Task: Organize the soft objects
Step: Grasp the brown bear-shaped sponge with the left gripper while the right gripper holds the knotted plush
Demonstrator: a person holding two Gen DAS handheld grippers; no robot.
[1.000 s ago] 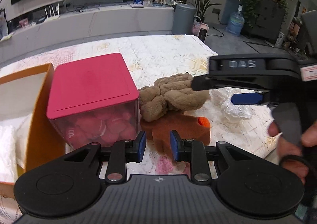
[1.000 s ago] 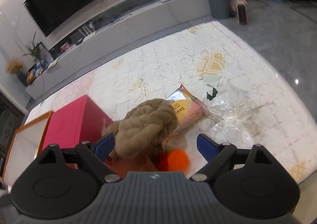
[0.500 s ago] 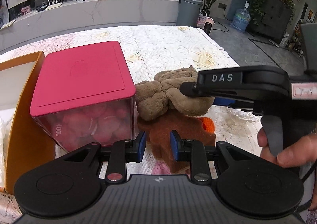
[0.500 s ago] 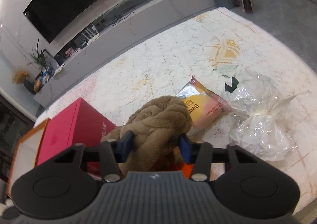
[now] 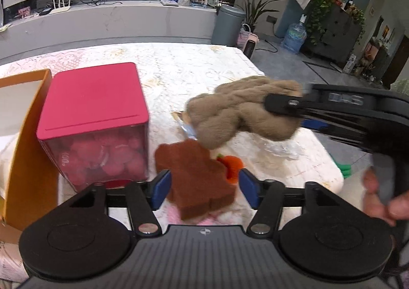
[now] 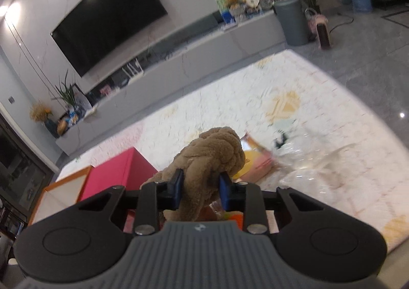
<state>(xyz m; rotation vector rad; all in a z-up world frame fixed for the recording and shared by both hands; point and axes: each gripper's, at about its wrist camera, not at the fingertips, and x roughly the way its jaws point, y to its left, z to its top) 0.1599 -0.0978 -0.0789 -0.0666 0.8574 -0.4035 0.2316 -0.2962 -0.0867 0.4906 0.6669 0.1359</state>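
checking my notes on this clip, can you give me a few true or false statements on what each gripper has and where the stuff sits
1. The right gripper grips the tan knotted plush. True; its jaws are closing, squeezing the plush.
2. The left gripper is clamped on the brown plush. False: its jaws are opening, the pads standing apart from the plush between them.
3. The tan plush rests on the table. False: in the left wrist view it is lifted clear of the tablecloth.
4. The pink-lidded box stands beside an orange box. True.
5. The pink lid is off. False: it sits on the box.
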